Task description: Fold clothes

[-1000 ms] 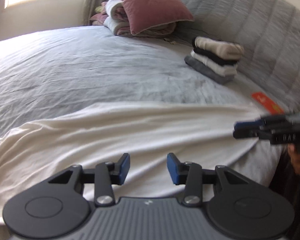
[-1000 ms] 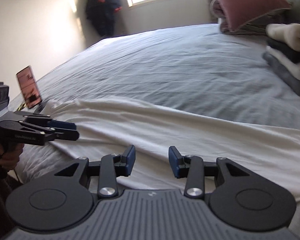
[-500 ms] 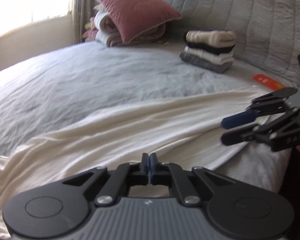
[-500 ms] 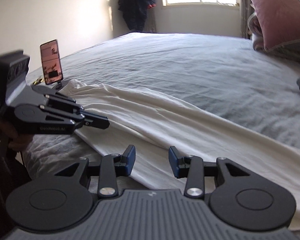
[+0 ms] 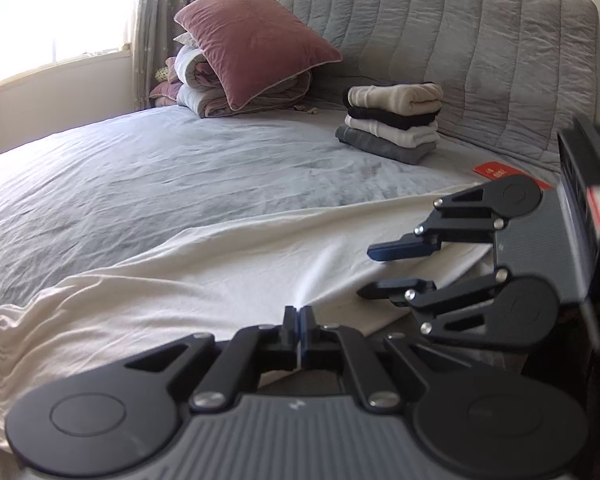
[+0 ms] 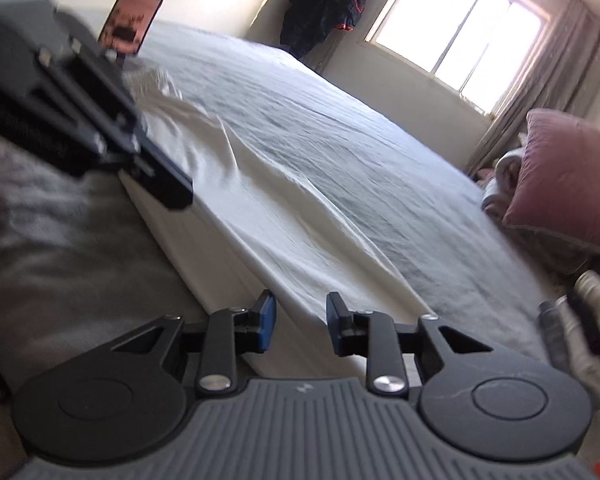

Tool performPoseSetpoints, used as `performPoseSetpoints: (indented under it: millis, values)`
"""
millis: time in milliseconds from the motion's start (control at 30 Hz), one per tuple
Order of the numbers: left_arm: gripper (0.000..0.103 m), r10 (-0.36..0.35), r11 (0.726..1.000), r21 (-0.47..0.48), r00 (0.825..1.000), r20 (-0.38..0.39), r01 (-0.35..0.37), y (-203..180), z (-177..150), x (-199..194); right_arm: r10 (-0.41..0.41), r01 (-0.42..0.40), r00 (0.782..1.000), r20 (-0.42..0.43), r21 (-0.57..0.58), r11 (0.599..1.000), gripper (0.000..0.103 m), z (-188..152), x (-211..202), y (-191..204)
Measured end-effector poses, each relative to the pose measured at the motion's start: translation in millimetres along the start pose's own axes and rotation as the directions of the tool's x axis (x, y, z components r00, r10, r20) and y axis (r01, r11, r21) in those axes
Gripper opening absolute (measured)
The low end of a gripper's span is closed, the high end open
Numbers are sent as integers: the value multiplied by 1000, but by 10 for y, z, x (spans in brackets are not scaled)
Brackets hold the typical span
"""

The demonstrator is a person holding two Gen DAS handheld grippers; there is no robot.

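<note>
Left claw (image 5: 299, 322) pinches the cream garment's (image 5: 220, 272) edge at lower centre; right claw (image 6: 300, 322) gapes wide, empty. Only the right view shows the blurred phone (image 6: 138, 12), upper left.

Cream white garment (image 5: 228, 264), plain. Bed sheet (image 5: 160, 176) pale grey-blue, plain. Headboard (image 5: 440, 40) grey, quilted in vertical channels. Pillow (image 5: 252, 48) dusty pink-maroon with pale piping. Folded stack (image 5: 392, 120): beige on top, then black, white, dark grey. Red card (image 5: 494, 170) with white print. Left tongs (image 5: 299, 322) black, blue pads; right tongs (image 6: 300, 316) same. Dark jacket (image 6: 326, 4), red-orange trim.
</note>
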State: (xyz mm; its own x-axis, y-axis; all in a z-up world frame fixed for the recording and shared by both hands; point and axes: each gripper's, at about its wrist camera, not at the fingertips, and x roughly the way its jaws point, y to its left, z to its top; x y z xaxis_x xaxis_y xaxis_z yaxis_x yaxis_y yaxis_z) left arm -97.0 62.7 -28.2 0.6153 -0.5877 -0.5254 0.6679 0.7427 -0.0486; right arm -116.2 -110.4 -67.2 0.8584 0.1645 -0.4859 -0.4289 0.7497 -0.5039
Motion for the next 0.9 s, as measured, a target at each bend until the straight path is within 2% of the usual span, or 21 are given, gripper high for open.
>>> performPoseSetpoints:
  millis: [100, 133, 167, 233, 433, 467, 500, 567, 667, 700, 767, 900]
  values:
    - [1, -11, 1000, -21, 1000, 10, 11, 19, 1, -28, -80, 80, 997, 0, -88, 993, 25, -85, -24, 56]
    - [1, -9, 999, -32, 1000, 6, 9, 32, -10, -37, -105, 104, 994, 0, -107, 989, 20, -114, -26, 58]
    - [1, -4, 999, -47, 1000, -1, 4, 50, -27, -45, -120, 119, 993, -3, -117, 986, 10, -136, -24, 52]
    - [1, 6, 997, -75, 1000, -16, -7, 85, -61, -62, -127, 125, 992, -12, -121, 985, 2, -174, -30, 20]
    - [4, 33, 986, -160, 997, -63, -43, 190, -164, -113, -96, 91, 995, -27, -141, 986, 1, -210, -61, -17]
    - [11, 50, 979, -193, 997, -65, -62, 238, -184, -151, -94, 89, 995, -28, -145, 985, 1, -218, -59, -20]
    - [23, 75, 967, -238, 995, -64, -88, 304, -205, -204, -93, 87, 995, -29, -146, 985, 1, -224, -57, -23]
    - [35, 124, 935, -325, 990, -66, -139, 437, -249, -312, -88, 83, 996, -30, -139, 987, 1, -224, -44, -29]
    - [35, 196, 868, -451, 977, -77, -210, 635, -315, -474, -86, 82, 996, -30, -136, 987, 1, -224, -35, -22]
    - [35, 236, 844, -476, 968, -83, -247, 684, -332, -522, -86, 81, 996, -31, -135, 988, 1, -223, -39, -8]
    - [34, 340, 799, -496, 936, -91, -339, 733, -365, -614, -84, 79, 996, -34, -129, 988, 1, -214, -36, 6]
    - [34, 457, 727, -515, 880, -132, -455, 818, -402, -639, -83, 77, 996, -42, -121, 990, 1, -208, -23, 17]
